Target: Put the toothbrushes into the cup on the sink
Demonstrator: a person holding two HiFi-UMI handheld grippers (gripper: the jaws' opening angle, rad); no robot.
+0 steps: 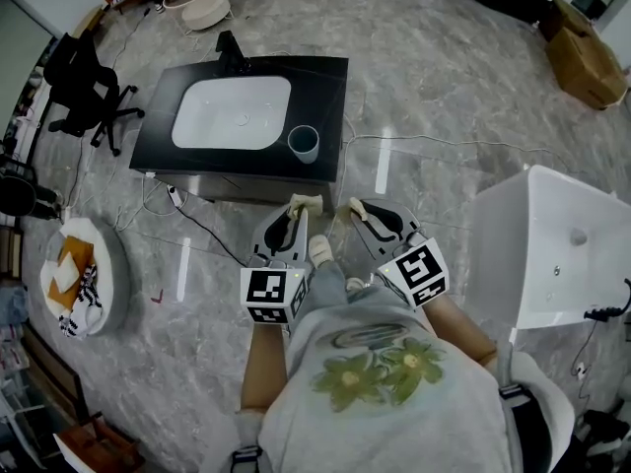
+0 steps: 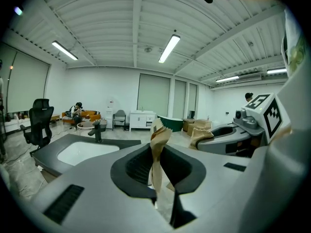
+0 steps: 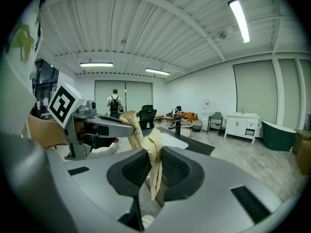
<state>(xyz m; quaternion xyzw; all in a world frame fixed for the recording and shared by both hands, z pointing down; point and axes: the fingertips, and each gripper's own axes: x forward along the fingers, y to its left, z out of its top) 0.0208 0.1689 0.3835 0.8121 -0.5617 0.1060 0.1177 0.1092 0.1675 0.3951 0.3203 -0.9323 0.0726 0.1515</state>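
Wide grey marble floor below, and on it stands the black counter with its white sink basin set in. A white basin unit sits off to the right, well apart from the counter. Both grippers are held in near the person's body, short of the counter's front edge. The left gripper has its jaws clamped on the left toothbrush, a tan paper-wrapped one that stands upright between the pads. The right gripper, just beside it, pinches the right toothbrush, wrapped the same way and also upright. The cup waits on the counter just right of the basin.
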